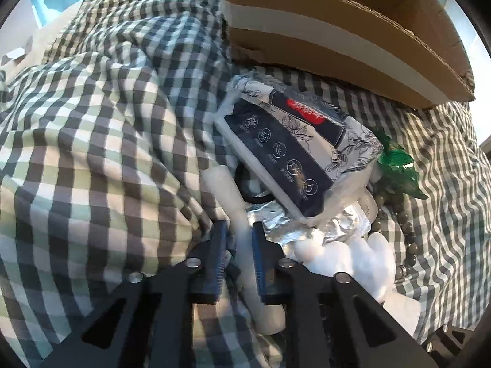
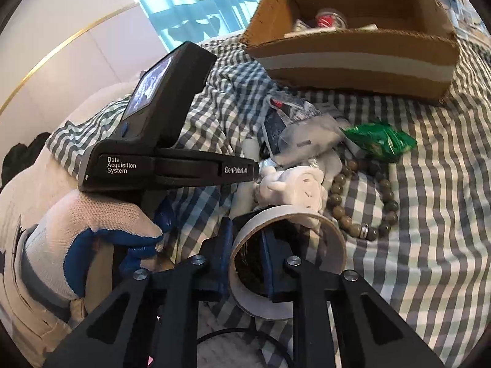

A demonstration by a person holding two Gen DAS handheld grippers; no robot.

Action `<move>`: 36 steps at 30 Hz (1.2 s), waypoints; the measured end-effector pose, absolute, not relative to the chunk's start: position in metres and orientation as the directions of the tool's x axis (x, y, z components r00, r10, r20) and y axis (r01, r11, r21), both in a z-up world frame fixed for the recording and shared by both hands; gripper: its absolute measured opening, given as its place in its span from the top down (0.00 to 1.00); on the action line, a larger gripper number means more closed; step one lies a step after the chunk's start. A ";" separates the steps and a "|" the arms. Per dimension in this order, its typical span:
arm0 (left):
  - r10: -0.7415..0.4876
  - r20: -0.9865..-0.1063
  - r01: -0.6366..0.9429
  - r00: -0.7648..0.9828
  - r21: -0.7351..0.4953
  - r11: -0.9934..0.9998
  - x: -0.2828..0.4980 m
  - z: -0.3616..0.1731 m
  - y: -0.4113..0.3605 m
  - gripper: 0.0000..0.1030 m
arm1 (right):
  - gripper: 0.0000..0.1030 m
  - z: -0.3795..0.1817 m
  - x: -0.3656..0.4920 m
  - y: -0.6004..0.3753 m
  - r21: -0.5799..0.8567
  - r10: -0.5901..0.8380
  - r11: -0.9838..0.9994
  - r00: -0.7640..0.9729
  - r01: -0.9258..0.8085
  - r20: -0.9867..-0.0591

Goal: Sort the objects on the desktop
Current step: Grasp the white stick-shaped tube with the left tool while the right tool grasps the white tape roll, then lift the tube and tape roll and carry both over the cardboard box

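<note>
Nearest to me, my left gripper (image 1: pixel 239 230) is clamped on a white cylindrical tube (image 1: pixel 242 239) that lies lengthwise between its blue pads, resting on the green-and-white checked cloth (image 1: pixel 101 141). My right gripper (image 2: pixel 245 239) is clenched on the wall of a roll of tape (image 2: pixel 285 254), one finger outside the ring and the other inside its dark core. In the right wrist view I see my gloved left hand (image 2: pixel 92 236) wrapped around the black handle of the other gripper unit. Just past the tube sits the pile I am sorting: crumpled silver foil wrapping (image 1: pixel 307 230), a white plush toy (image 1: pixel 362 254) and a string of grey-green beads (image 1: pixel 408 239), which curls on the cloth just beside the toy. On top of the pile leans a soft tissue pack (image 1: pixel 291 150) with a floral print and a dark label. To its right lies a green snack packet (image 1: pixel 399 165). Farthest back stands an open cardboard box (image 2: pixel 353 61) with a pale stripe across its front; a few items already sit inside, too small to identify.
</note>
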State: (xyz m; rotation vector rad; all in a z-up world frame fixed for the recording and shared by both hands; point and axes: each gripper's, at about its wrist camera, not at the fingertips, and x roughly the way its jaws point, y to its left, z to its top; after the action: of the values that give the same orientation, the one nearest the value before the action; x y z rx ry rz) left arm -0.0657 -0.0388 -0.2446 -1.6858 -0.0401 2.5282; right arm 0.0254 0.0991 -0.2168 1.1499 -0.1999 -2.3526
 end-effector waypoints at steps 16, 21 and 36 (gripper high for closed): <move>0.129 -0.891 -0.060 -0.434 -0.114 -0.992 -0.043 -0.209 -0.090 0.95 | 0.97 -0.182 0.051 0.106 0.156 -0.387 -0.915 -0.697 0.373 -0.603; 0.127 -0.859 -0.064 -0.497 -0.109 -0.992 -0.039 -0.179 -0.103 1.00 | 0.97 -0.166 0.057 0.107 0.080 -0.338 -0.931 -0.762 0.355 -0.552; 0.149 -0.824 -0.069 -0.546 -0.133 -0.989 -0.055 -0.155 -0.041 0.92 | 0.97 -0.129 0.071 0.120 -0.061 -0.241 -0.955 -0.881 0.289 -0.407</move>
State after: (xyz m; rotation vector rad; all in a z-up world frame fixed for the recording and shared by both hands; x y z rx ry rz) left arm -0.0554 -0.0407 -0.1552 -1.4272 -0.1285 2.6551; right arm 0.0715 0.1195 -0.1294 0.5837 0.1742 -2.8017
